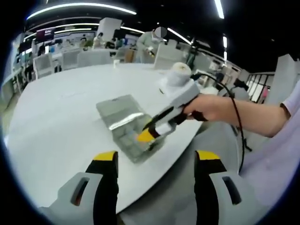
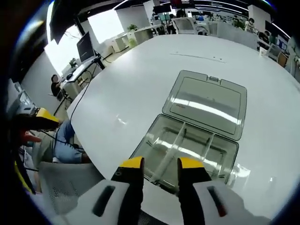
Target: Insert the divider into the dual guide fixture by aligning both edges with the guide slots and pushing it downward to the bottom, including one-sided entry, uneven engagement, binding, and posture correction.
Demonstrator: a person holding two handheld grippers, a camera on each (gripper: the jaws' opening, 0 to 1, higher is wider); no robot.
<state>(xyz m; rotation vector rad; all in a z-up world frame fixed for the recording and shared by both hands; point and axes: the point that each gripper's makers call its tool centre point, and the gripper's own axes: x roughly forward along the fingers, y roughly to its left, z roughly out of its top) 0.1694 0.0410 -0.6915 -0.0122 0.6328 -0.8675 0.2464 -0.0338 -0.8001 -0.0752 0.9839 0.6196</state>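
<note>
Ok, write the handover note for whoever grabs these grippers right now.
Left gripper: open, empty, held back above the table edge.
Right gripper: jaws slightly apart, nothing visibly between them, tips at the near rim of the clear box.
The box sits on the white table, hinged lid laid open behind it. Clear dividers stand inside; whether they are fully seated cannot be told.
Left to do: check seating, push level to the bottom.

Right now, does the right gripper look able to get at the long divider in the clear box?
Probably yes: the right gripper hovers just above the open clear box, lid folded back, nothing between it and the long divider.
</note>
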